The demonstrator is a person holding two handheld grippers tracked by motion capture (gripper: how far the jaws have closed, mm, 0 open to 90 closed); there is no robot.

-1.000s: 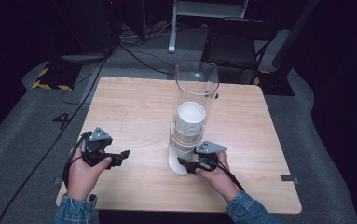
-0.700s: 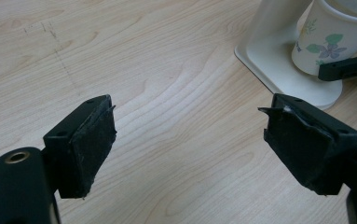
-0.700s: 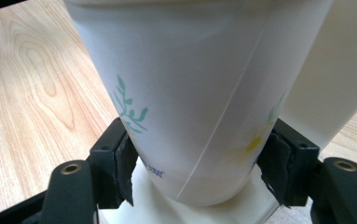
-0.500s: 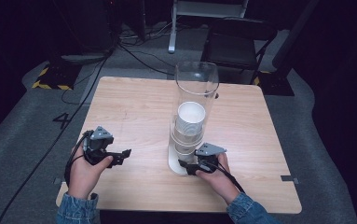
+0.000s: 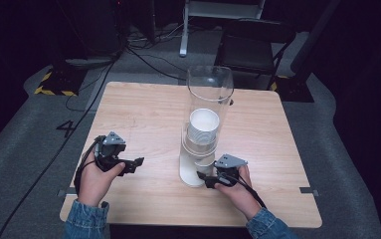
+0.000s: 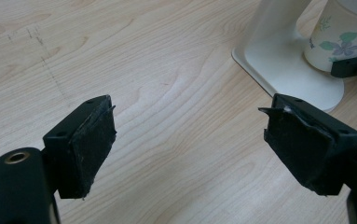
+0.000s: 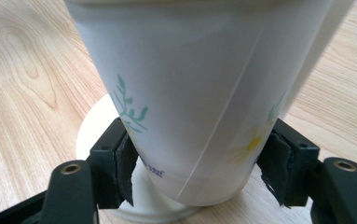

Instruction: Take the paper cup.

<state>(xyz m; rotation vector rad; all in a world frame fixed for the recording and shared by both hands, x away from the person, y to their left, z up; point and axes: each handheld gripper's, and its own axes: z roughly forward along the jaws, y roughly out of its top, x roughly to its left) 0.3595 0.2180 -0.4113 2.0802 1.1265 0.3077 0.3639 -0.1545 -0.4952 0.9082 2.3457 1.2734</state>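
While the left gripper hovers over bare table with its jaws spread wide and nothing between them, the right gripper has its jaws set against both sides of a paper cup, pads touching its lower wall. That cup hangs at the bottom of a clear tube dispenser, just above the dispenser's white base.
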